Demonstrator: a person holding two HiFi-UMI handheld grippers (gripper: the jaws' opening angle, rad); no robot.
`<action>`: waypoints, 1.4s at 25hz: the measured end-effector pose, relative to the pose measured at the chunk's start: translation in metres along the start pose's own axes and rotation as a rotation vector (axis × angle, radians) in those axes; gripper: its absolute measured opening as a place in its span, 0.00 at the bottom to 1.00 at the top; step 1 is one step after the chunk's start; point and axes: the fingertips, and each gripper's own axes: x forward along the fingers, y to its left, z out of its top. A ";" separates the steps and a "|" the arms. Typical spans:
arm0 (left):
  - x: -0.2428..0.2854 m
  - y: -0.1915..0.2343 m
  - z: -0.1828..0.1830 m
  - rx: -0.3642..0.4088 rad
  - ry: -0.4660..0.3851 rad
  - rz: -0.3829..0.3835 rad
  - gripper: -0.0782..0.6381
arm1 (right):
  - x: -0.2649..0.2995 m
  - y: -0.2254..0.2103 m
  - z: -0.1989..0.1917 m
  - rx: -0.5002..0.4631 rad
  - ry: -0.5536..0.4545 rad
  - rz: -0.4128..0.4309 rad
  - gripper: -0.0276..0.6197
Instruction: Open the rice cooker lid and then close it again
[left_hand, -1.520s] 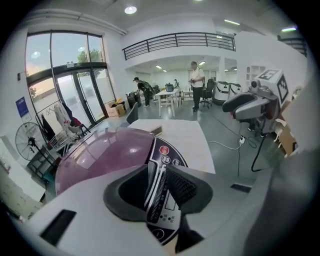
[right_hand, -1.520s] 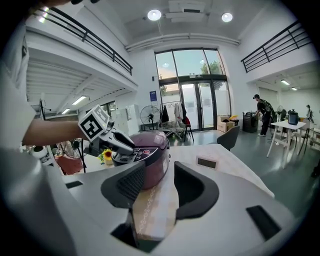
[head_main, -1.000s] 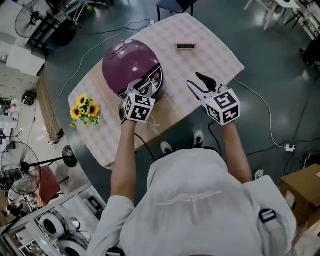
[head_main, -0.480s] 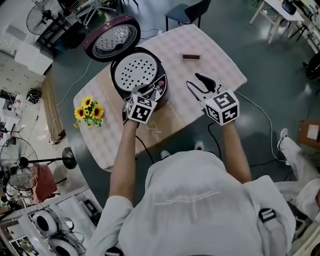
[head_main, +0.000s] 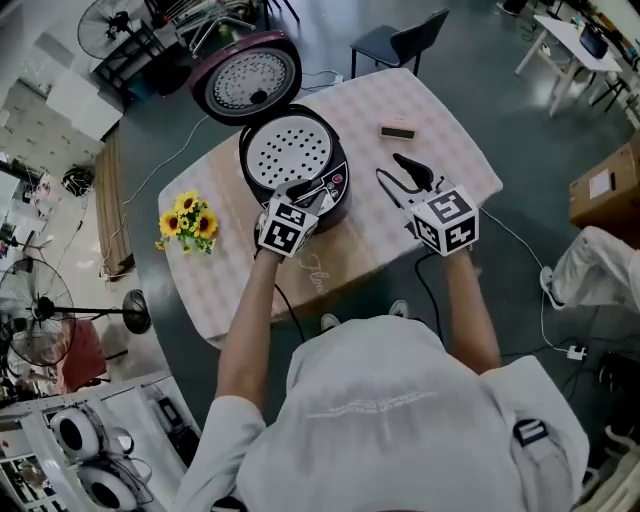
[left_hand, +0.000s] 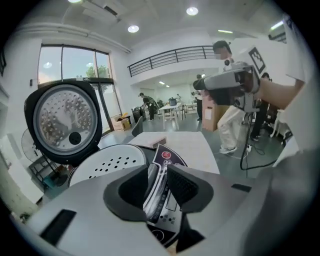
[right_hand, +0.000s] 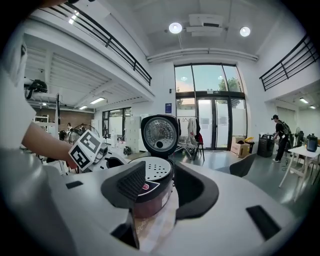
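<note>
The maroon rice cooker stands on the checked table with its lid swung up and back, showing the perforated white inner plate. My left gripper rests at the cooker's front edge. In the left gripper view the left gripper has its jaws a little apart over the control panel, with the raised lid behind. My right gripper hovers open to the right of the cooker, apart from it. Nothing lies between the jaws of the right gripper, which face the cooker.
A bunch of sunflowers lies at the table's left end. A small brown block sits at the far right. A dark chair stands beyond the table, with fans on the floor at left. A cable runs across the floor at right.
The lid was down a second ago; it sprang open and now stands upright behind the pot. My left gripper has stayed at the front edge. The right one has lifted slightly.
</note>
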 end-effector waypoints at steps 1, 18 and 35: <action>-0.005 0.004 0.002 -0.039 -0.034 0.006 0.28 | 0.002 0.001 0.003 -0.007 -0.002 0.006 0.34; -0.225 0.120 0.046 -0.299 -0.418 0.504 0.28 | 0.035 0.004 0.111 -0.177 -0.151 0.123 0.34; -0.200 0.059 0.054 -0.325 -0.312 0.604 0.30 | 0.032 -0.017 0.097 -0.220 -0.141 0.308 0.34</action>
